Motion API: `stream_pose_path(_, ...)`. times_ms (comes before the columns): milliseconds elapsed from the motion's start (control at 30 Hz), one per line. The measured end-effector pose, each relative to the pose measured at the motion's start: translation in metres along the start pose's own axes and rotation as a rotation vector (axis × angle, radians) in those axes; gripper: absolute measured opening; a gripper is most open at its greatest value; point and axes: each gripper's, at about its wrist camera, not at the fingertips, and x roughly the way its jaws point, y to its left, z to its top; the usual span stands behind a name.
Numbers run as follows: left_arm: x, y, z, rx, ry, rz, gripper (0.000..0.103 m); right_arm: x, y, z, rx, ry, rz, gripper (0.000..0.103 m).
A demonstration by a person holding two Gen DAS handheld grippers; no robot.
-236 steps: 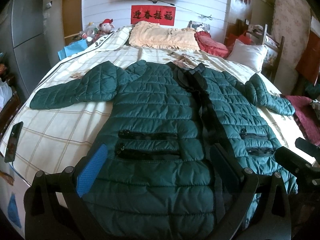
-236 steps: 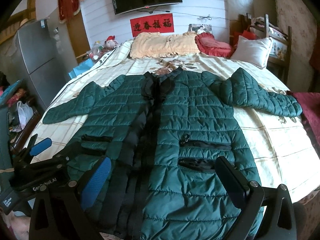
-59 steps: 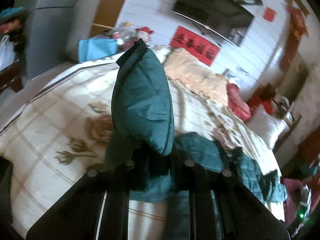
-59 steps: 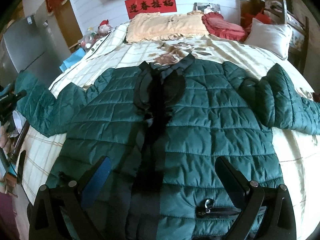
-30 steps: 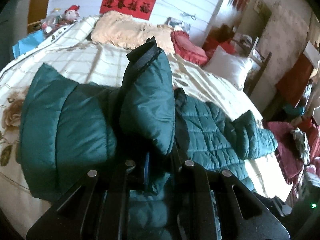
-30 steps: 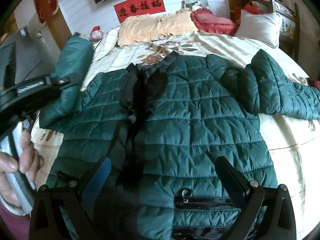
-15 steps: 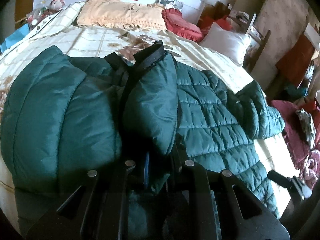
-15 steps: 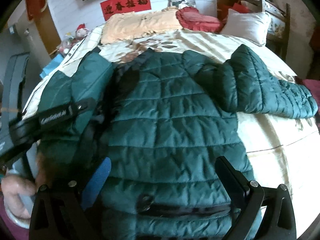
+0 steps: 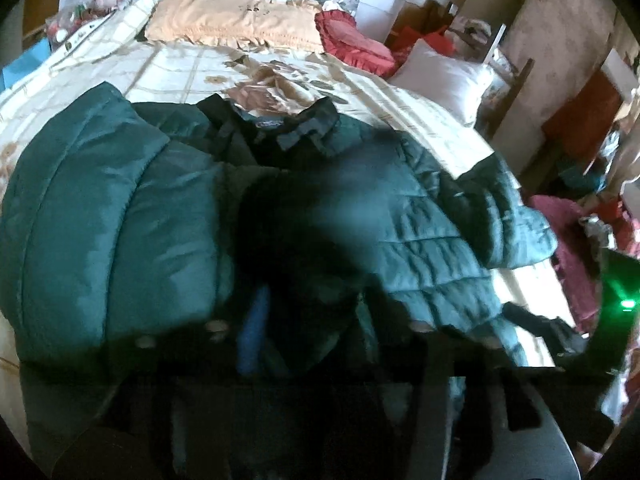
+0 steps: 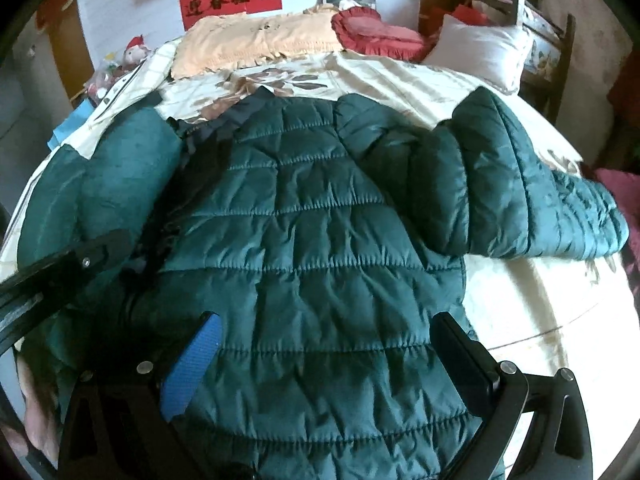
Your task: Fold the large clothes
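I had just let my left claw (image 9: 316, 320) spread apart, dropping the sleeve (image 9: 100, 216) across the green jacket (image 10: 320, 240). My right claw (image 10: 324, 356) hung apart, empty; the other sleeve (image 10: 520, 200) probably came next.

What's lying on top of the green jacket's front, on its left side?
The jacket's own left sleeve is folded inward over the chest, beside the dark collar. The front panel, zipper and pockets beneath it are covered. The other sleeve lies out on the bedspread.

Most of the bed (image 10: 520, 320) is covered by the big green coat (image 10: 320, 260), bare sheet is left on the right side, and the far end is blocked by pillows (image 10: 256, 38).
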Motion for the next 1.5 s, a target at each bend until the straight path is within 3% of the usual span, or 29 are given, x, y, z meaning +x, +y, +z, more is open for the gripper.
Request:
stream_pose_path(200, -0.041, 0.003, -0.007, -0.016, -0.009, -0.082, 0.062, -0.004, 0.000, 0.000, -0.003, 0.002, -0.008, 0.103)
stream_pose_path(333, -0.082, 0.019, -0.010, -0.018, -0.068, -0.056, 0.062, -0.012, 0.003, 0.002, -0.020, -0.006, -0.015, 0.103)
stream_pose_path(433, -0.109, 0.039, -0.012, -0.001, -0.130, 0.081, 0.063, -0.017, 0.006, 0.006, -0.025, -0.015, -0.012, 0.103)
stream_pose_path(500, -0.120, 0.057, -0.016, 0.009, -0.166, 0.227, 0.063, -0.024, 0.008, 0.009, -0.019, -0.032, 0.010, 0.103)
stream_pose_path(600, -0.122, 0.092, -0.022, -0.010, -0.171, 0.444, 0.063, -0.031, 0.011, 0.017, 0.025, -0.059, 0.130, 0.103)
stream_pose_path(700, -0.112, 0.124, -0.030, -0.082, -0.135, 0.503, 0.063, -0.024, 0.025, 0.027, 0.027, -0.038, 0.212, 0.103)
stream_pose_path(800, -0.093, 0.154, -0.039, -0.164, -0.055, 0.519, 0.063, -0.004, 0.045, 0.036, -0.004, 0.002, 0.236, 0.103)
stream_pose_path(900, -0.080, 0.169, -0.049, -0.202, -0.010, 0.515, 0.063, 0.026, 0.056, 0.042, 0.009, 0.094, 0.213, 0.090)
stream_pose_path(967, -0.076, 0.173, -0.052, -0.219, 0.002, 0.511, 0.063, 0.040, 0.057, 0.043, 0.040, 0.130, 0.231, 0.075)
stream_pose_path(1000, -0.075, 0.175, -0.052, -0.228, 0.002, 0.507, 0.063, 0.042, 0.059, 0.043, 0.048, 0.114, 0.239, 0.069)
stream_pose_path(1067, -0.074, 0.178, -0.053, -0.249, -0.001, 0.497, 0.063, 0.038, 0.063, 0.044, 0.028, 0.061, 0.237, 0.040)
stream_pose_path(1133, -0.075, 0.182, -0.053, -0.267, -0.001, 0.490, 0.063, 0.028, 0.068, 0.046, 0.007, 0.017, 0.236, 0.023)
stream_pose_path(1233, -0.076, 0.183, -0.053, -0.278, -0.004, 0.483, 0.063, -0.007, 0.065, 0.054, -0.014, -0.135, 0.237, 0.018)
stream_pose_path(1333, -0.076, 0.181, -0.052, -0.272, -0.001, 0.490, 0.063, -0.042, 0.060, 0.063, -0.072, -0.293, 0.158, 0.017)
stream_pose_path(1500, -0.076, 0.178, -0.051, -0.266, -0.005, 0.500, 0.063, -0.024, 0.036, 0.075, -0.059, -0.305, -0.003, 0.016)
